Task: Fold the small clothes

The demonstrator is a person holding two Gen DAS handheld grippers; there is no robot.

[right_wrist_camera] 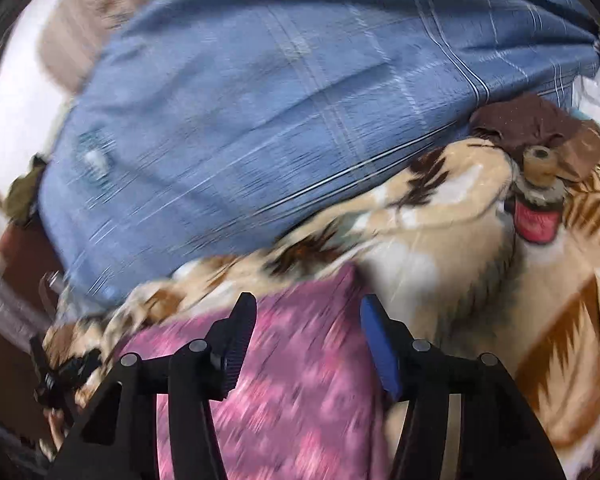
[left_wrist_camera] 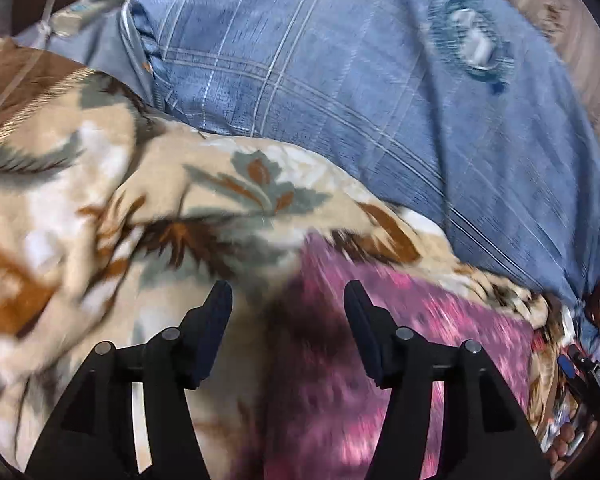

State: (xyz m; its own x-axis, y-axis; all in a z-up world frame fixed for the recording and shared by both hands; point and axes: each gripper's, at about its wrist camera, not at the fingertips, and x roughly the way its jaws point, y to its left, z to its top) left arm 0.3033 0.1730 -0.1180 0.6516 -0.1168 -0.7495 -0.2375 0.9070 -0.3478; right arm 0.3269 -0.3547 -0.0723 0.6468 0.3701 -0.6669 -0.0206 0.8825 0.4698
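The left gripper, black with dark padded fingers, hangs with its jaws spread wide and nothing between them. Under its left finger lies the beige fleece blanket printed with brown, white and grey-green leaf shapes, rumpled into soft folds. Under its right finger lies the small pink and purple patterned cloth, spread on the blanket; motion blur hides whether it is flat or already folded. Beyond the blanket, across the upper part of this view, rests a large blue pillow with thin white check lines and a round teal emblem. At the far left edge a white cable runs over the bedding.

The right gripper, black with one black pad and one blue pad, also stands open, holding nothing. It hovers over the same pink and purple cloth, whose upper right corner lies just ahead of the fingers. The blue pillow fills the top of this view, and the patterned blanket stretches to the right. On the blanket, near the pillow's lower right edge, sits a dark brown crumpled cloth touching a small round beige and red object that I cannot identify.
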